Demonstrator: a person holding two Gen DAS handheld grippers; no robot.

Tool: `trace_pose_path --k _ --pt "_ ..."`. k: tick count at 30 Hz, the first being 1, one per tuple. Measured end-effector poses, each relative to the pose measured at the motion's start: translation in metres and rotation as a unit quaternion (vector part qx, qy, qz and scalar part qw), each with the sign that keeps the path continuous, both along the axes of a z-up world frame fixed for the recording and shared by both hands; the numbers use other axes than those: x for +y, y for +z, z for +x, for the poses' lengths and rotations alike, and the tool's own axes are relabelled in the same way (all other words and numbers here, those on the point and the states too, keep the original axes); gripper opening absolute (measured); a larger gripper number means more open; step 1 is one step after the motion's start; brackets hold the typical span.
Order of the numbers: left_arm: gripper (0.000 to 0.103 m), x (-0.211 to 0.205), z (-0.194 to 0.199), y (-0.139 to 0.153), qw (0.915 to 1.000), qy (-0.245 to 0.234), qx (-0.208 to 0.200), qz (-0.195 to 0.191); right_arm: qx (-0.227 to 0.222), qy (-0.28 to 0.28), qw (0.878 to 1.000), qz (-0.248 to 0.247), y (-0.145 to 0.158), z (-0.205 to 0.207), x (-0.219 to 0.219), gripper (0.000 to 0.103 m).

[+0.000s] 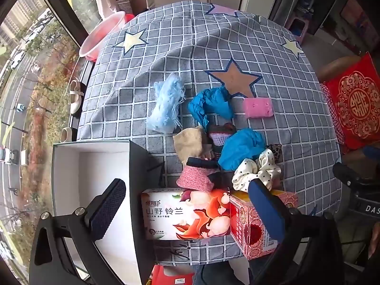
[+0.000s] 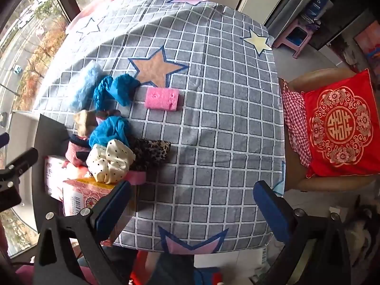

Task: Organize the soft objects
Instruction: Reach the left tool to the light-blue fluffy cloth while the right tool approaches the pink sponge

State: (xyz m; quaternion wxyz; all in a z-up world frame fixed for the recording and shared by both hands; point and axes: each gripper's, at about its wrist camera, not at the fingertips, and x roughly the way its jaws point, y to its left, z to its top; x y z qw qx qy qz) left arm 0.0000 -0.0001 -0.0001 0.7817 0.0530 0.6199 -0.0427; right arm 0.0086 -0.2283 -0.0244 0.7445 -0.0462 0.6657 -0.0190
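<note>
Both grippers are released and hold nothing: left gripper point(image 1: 187, 204) hangs over the near tissue box point(image 1: 185, 213), right gripper point(image 2: 194, 204) over bare tabletop point(image 2: 225, 130); the soft pile lies near-left beside the open white box point(image 1: 90, 166); the dotted scrunchie point(image 1: 257, 169) looks light and squashy, best pinched across its bunched ring

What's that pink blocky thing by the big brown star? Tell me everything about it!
The pink sponge is a small rectangular block, bright pink, with a rough, foamy-looking surface and a few tiny dark holes. It lies flat on the grey checked tablecloth, just below the brown star, right of a crumpled blue cloth. It sits apart from the main pile, and neither gripper touches it.
</note>
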Motion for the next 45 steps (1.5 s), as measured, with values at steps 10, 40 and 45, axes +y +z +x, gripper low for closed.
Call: trace_pose_path --k 10,40,45 --pt "0.103 -0.002 -0.004 0.002 1.0 0.0 -0.003 0.0 -0.007 -0.001 1.0 0.005 0.004 -0.001 -0.003 0.103" --pt "0.103 0.04 0.099 -0.056 0.9974 0.054 0.03 0.037 0.07 -0.031 0.995 0.066 -0.056 0.047 0.0 0.103" --pt "0.103 0.039 0.115 -0.068 0.9974 0.052 0.037 0.035 0.083 -0.038 0.993 0.071 -0.073 0.065 -0.002 0.103"
